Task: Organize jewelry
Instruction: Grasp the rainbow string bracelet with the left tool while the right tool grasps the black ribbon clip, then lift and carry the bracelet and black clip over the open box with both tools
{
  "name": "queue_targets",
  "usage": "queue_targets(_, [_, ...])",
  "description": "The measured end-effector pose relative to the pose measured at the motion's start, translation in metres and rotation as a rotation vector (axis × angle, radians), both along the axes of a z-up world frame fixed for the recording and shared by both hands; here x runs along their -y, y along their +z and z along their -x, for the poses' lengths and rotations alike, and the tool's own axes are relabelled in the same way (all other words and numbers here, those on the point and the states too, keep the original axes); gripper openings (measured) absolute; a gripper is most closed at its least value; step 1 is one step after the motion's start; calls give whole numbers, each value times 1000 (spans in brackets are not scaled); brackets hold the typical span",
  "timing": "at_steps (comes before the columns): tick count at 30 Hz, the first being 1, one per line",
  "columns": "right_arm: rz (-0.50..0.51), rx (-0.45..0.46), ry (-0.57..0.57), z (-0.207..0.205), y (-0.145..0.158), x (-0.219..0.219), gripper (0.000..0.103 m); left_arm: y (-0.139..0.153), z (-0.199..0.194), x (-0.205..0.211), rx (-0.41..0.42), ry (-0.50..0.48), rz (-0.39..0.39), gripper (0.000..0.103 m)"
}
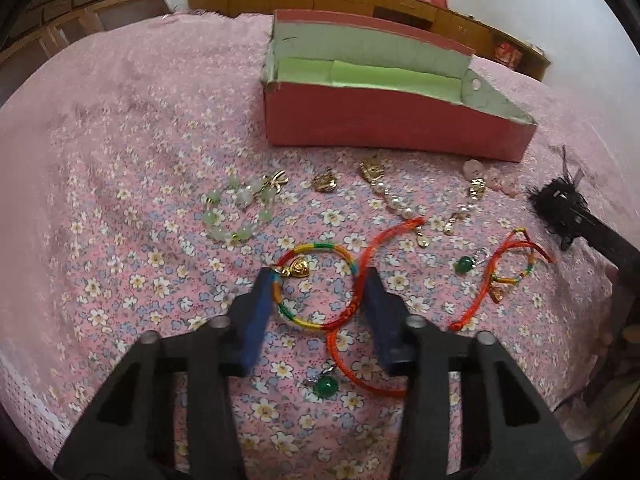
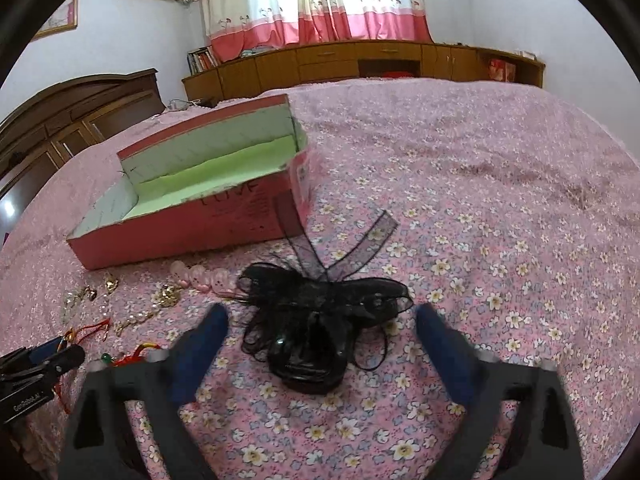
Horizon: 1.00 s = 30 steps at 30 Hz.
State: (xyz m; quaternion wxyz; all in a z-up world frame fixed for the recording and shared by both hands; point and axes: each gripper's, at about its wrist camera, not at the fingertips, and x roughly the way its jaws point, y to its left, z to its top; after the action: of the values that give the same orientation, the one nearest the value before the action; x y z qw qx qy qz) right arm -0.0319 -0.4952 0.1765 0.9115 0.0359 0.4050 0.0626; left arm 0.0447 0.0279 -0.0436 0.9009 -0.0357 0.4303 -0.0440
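Green bead bracelet (image 1: 236,210): lay on the flowered bedspread (image 1: 120,240), far left of the row, untouched.
Left gripper (image 1: 318,292): fingers stood apart, flanking a rainbow cord bracelet (image 1: 316,322) with a gold charm (image 1: 298,270), neither pad clearly pressing it.
Handling: the cord looked light and limp; a pinch on the cord beside the charm would likely suit.
Box (image 1: 392,128): pink, open, green-lined, behind the jewelry; nothing seen inside.
Right gripper (image 2: 320,314): fingers wide apart either side of a black ribbon hairpiece (image 2: 316,320), soft and snag-prone, not clamped.
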Motion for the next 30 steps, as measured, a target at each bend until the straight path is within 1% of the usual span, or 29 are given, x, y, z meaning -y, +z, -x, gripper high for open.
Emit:
queue_targets(1, [-4, -11, -5, -1, -2, 2, 70, 2, 0, 1, 1, -10, -3, 26])
queue_targets(2, [-10, -25, -7, -2, -3, 4, 64, 3, 0, 2, 4, -20, -3, 20])
queue_targets(3, [-24, -30, -4, -2, -4, 6, 63, 4, 0, 3, 10, -28, 1, 17])
queue_targets(4, [-30, -29, -2, -1, -4, 7, 59, 6, 1, 3, 14, -35, 6, 16])
queue_targets(5, [-32, -26, 4, 0, -4, 7, 52, 7, 1, 4, 16, -38, 11, 13])
queue_targets(7, [-27, -20, 13, 2, -2, 6, 45, 11, 2, 3, 19, -41, 26, 11])
queue_targets(8, [-26, -16, 18, 4, -1, 5, 38, 12, 3, 2, 22, -42, 38, 11])
queue_targets(11, [-27, -1, 23, 7, 5, 4, 37, 21, 8, -2, 41, -43, 60, 10])
queue_targets(13, [-33, 8, 27, 9, 9, 5, 37, 26, 12, -4, 55, -52, 60, 9])
queue_targets(21, [-54, 91, 38, 16, 40, 9, 37, 60, 11, -2, 125, -74, 71, 9])
queue_targets(30, [-81, 188, 53, 22, 75, 5, 37, 88, -4, 14, 195, -94, 58, 9])
